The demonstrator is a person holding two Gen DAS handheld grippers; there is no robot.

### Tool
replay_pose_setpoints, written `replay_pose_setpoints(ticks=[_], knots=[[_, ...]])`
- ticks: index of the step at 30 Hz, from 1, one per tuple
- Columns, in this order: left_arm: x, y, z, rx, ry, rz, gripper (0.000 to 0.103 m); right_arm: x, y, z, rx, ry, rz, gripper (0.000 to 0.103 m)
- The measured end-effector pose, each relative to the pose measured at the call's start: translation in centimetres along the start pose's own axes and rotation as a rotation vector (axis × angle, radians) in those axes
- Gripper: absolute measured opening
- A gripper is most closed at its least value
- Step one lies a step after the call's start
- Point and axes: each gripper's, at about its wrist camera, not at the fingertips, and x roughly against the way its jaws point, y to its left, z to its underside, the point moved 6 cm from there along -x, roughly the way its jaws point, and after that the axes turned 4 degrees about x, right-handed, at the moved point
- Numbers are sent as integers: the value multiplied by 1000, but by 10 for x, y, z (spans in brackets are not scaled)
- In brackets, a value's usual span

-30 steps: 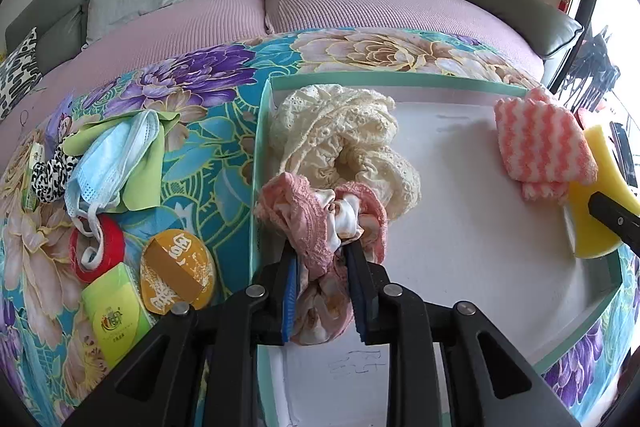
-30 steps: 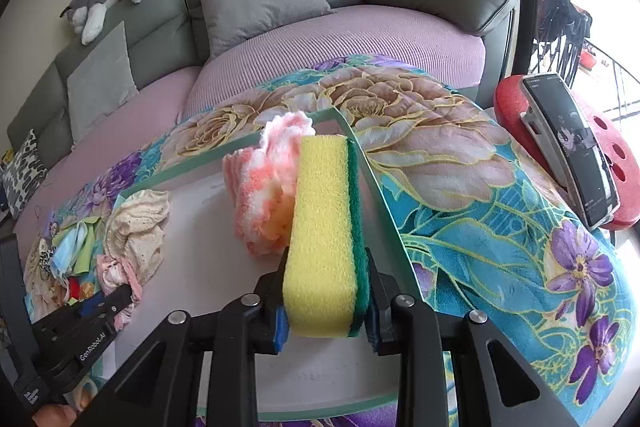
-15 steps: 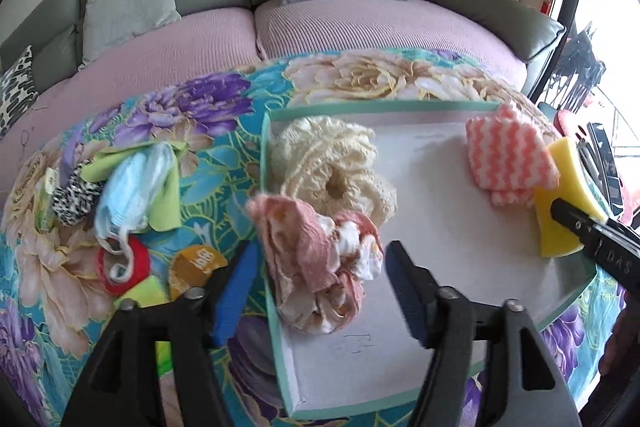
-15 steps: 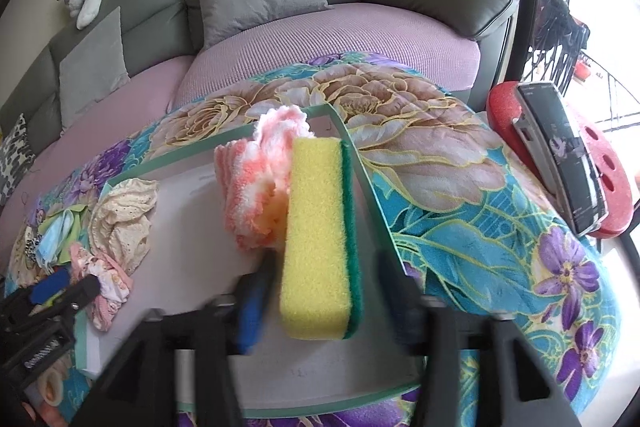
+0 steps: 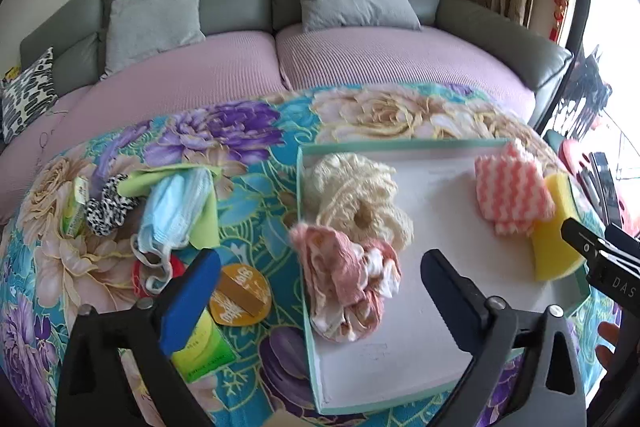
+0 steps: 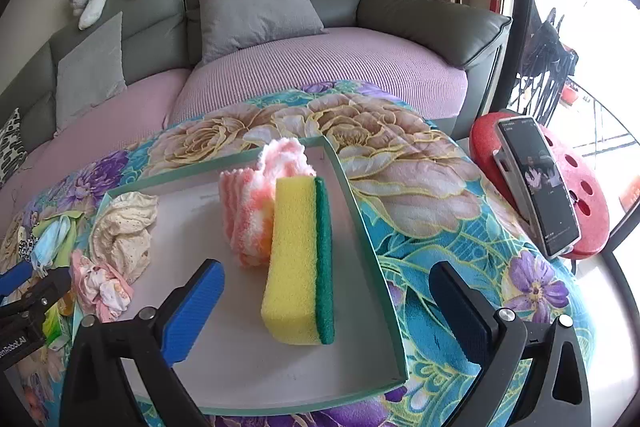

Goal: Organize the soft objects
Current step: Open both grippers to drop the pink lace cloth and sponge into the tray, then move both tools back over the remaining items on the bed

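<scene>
Sponge (image 6: 298,259) lies in tray (image 6: 372,239) on floral cloth (image 6: 420,195) before sofa (image 6: 320,67).

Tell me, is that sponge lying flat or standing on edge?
On edge: the sponge stands on its narrow side in the tray, green layer facing sideways.

— Where's the sponge (image 6: 298,259)?
— Yellow, green-backed, on edge in the tray (image 6: 372,247), between the right claw's (image 6: 326,291) opening jaws, untouched.
— And the pink cloth (image 5: 346,279)?
— Crumpled at the tray's left rim, between the left claw's (image 5: 320,281) opening jaws, free.
</scene>
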Motion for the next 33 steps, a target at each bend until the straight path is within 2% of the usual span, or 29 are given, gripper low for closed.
replay_pose_setpoints(ticks=[8, 13, 18, 21, 26, 30, 33], knots=[[11, 15, -8, 61, -52, -9, 101, 3, 6, -1, 19, -9, 1, 103], [31, 42, -18, 131, -121, -44, 101, 12, 4, -6, 9, -45, 9, 103], [50, 85, -23, 215, -159, -142, 101, 25, 12, -14, 20, -83, 14, 103], [57, 113, -20, 270, -162, -207, 101, 33, 24, -18, 42, -98, -20, 103], [70, 159, -13, 376, -182, -276, 101, 46, 49, -23, 76, -127, -84, 103], [86, 186, -9, 421, -223, -339, 101, 55, 71, -26, 126, -172, -95, 103], [92, 201, -6, 447, -236, -356, 101, 55, 88, -25, 154, -175, -100, 103]])
